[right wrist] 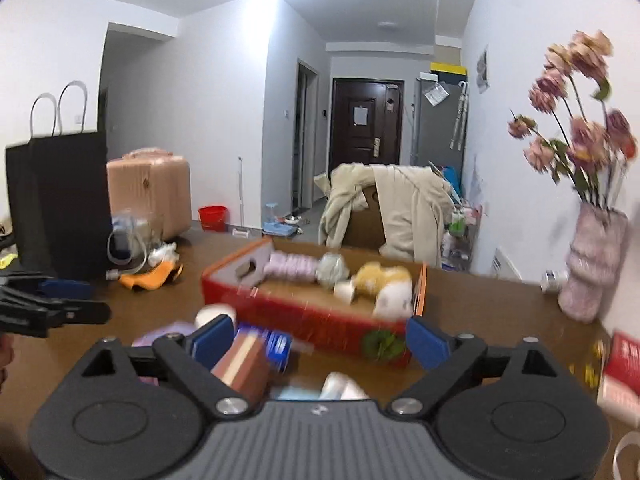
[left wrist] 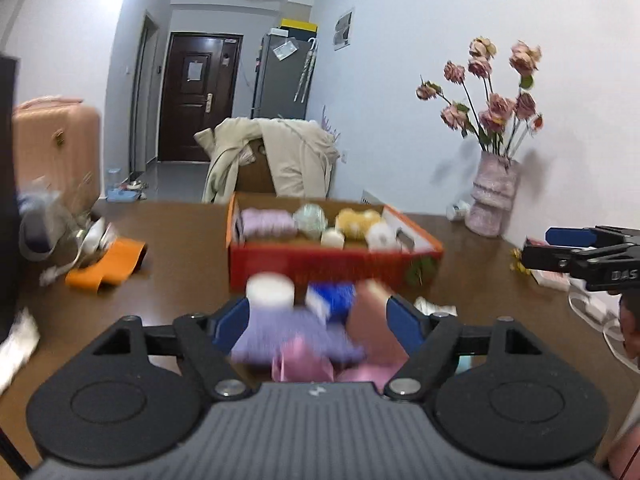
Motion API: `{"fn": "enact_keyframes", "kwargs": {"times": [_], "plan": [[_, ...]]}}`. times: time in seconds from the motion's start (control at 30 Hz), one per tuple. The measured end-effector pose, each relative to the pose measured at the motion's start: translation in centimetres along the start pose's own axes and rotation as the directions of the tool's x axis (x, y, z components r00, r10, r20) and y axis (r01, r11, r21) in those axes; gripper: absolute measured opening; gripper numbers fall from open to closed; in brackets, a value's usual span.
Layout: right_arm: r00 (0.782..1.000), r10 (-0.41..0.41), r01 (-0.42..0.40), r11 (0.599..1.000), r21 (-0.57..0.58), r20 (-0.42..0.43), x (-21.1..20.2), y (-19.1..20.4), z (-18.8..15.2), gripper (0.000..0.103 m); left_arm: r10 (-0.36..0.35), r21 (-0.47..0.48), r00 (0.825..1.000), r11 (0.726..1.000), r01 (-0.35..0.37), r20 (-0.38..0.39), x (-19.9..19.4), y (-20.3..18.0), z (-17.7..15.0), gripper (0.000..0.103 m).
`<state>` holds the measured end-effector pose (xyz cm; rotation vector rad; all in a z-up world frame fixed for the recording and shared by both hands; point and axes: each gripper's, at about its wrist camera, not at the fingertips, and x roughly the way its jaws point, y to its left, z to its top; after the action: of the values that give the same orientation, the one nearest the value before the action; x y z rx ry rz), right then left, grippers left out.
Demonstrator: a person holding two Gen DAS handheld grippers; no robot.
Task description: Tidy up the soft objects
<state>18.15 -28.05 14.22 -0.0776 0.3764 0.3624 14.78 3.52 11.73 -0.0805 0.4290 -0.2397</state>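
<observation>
Soft toys and rolls already lie in the red box [left wrist: 336,264], which sits open-topped near the middle of the brown table [left wrist: 184,248], toward its far edge: a lilac knitted roll [left wrist: 268,222], a pale green ball [left wrist: 310,218], a yellow plush [left wrist: 356,222] and white pieces beside them. More things wait in a blurred heap on the near side of the box, close to the near edge: a purple soft piece [left wrist: 288,340] with a white cap-like top, something pink, a blue packet [left wrist: 334,300] and a brown block [right wrist: 244,368]. By my reading the step in hand is fetching the next piece from this heap, with several items packed and several left. The left tool [left wrist: 316,320] stands wide, its blue pads either side of the purple piece without visibly pressing it. The right tool [right wrist: 316,340] also stands wide, with nothing gripped and the brown block and blue packet just in front of its left pad. The next move seems to call for one tool to settle on a single soft piece, close on it, lift it over the near wall of the box and set it in a free spot. Crowding is the snag: the heap lies tight against the box and the two tools work side by side, so they could knock each other. Along the right edge stands a vase of pink flowers [left wrist: 494,196], well clear; at the left edge lie an orange cloth [left wrist: 108,262] and a black paper bag [right wrist: 60,204]. A chair draped with a beige coat [left wrist: 280,156] stands beyond the far edge.
</observation>
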Motion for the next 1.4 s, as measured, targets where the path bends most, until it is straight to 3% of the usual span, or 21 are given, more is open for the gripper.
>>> {"fn": "enact_keyframes", "kwargs": {"times": [0.1,0.37,0.87,0.97,1.07,1.13,1.23,1.3,1.4], "plan": [[0.999,-0.033,0.033,0.999,0.014,0.006,-1.8,2.3,-3.6,0.095,0.033,0.015,0.999,0.999,-0.033,0.005,-3.0,-0.3,-3.1,0.081],[0.998,0.020,-0.014,0.997,0.081,-0.065,-4.4,5.6,-10.3,0.097,0.051,0.030,0.997,0.998,-0.049,-0.054,-5.1,-0.4,-7.8,0.084],[0.996,0.005,0.002,0.997,0.081,-0.089,-1.8,5.5,-10.2,0.097,-0.002,-0.012,0.994,1.000,0.001,-0.113,-0.6,-0.7,-6.9,0.084],[0.995,0.009,-0.001,0.997,0.079,-0.098,-1.0,5.0,-9.4,0.094,-0.010,-0.021,0.993,1.000,0.007,-0.115,1.3,-0.8,-5.7,0.084],[0.994,0.032,-0.021,0.995,0.101,-0.104,-0.1,4.3,-8.3,0.081,-0.014,-0.051,0.993,0.999,0.008,-0.115,3.3,-0.5,-4.4,0.083],[0.989,0.096,-0.080,0.988,0.135,-0.111,0.9,3.9,-7.5,0.066,-0.019,-0.061,0.994,0.998,0.012,-0.105,4.8,0.1,-3.5,0.081],[0.966,0.220,-0.194,0.964,0.184,-0.138,3.3,4.5,-7.2,0.061,-0.046,-0.136,0.987,0.990,0.025,-0.156,7.9,1.9,-2.3,0.064],[0.958,0.246,-0.214,0.956,0.199,-0.150,5.2,5.2,-7.0,0.061,-0.049,-0.200,0.974,0.980,0.004,-0.222,9.6,3.1,-2.2,0.029],[0.948,0.282,-0.245,0.942,0.231,-0.145,7.2,6.0,-6.5,0.055,-0.081,-0.247,0.972,0.969,0.025,-0.221,8.5,4.0,-3.3,0.026]]}}
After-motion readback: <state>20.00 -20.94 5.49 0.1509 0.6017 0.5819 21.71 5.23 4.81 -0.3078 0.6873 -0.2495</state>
